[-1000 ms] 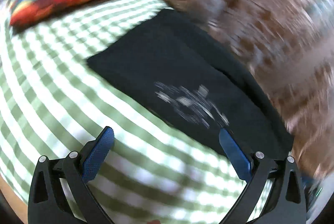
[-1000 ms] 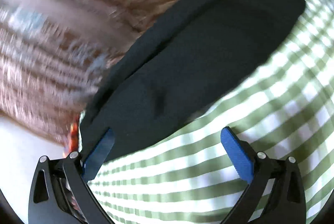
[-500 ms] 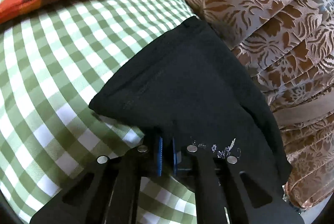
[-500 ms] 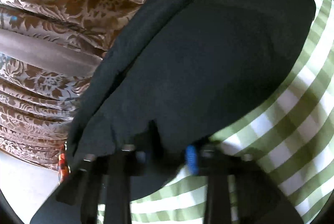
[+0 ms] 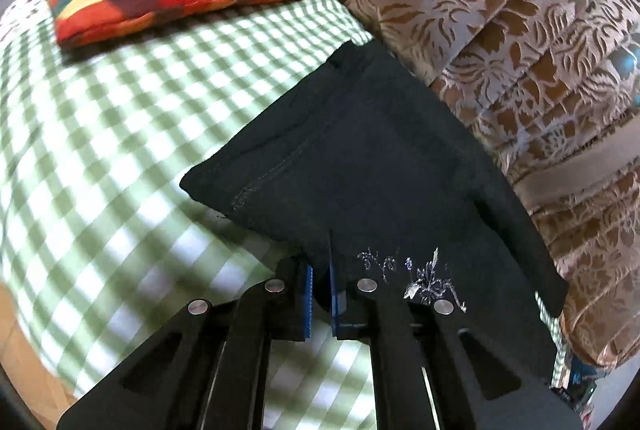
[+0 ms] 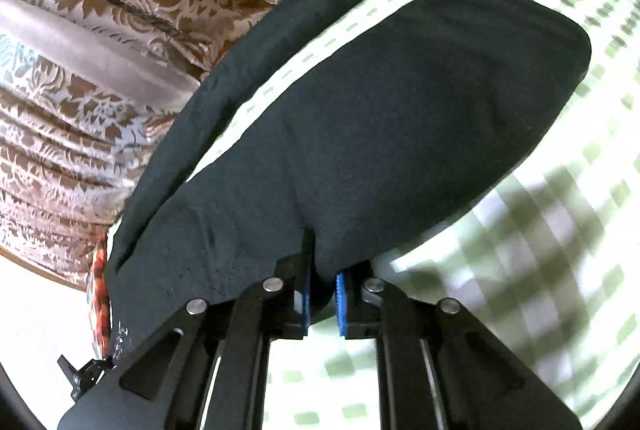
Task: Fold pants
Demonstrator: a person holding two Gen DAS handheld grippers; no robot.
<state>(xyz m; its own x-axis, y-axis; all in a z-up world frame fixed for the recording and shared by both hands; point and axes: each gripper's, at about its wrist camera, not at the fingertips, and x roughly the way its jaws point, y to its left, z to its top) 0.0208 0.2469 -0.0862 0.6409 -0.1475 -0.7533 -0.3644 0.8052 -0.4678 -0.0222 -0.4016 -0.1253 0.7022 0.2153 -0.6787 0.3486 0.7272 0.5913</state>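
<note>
- Black pants (image 5: 384, 165), plain dark fabric, no stripes or anything, just a small silvery-white flower print (image 5: 424, 270) near one edge
- They're partly folded already: in the right wrist view the pants (image 6: 400, 117) show one wide rounded flap on the right and a narrow strip running along the left toward the far end, with a gap between them
- A stitched seam (image 5: 276, 169) runs across the near-left corner, which comes to a blunt point
- The near edge is lifted and bunched a bit, the far part lies flatter and sags
</note>
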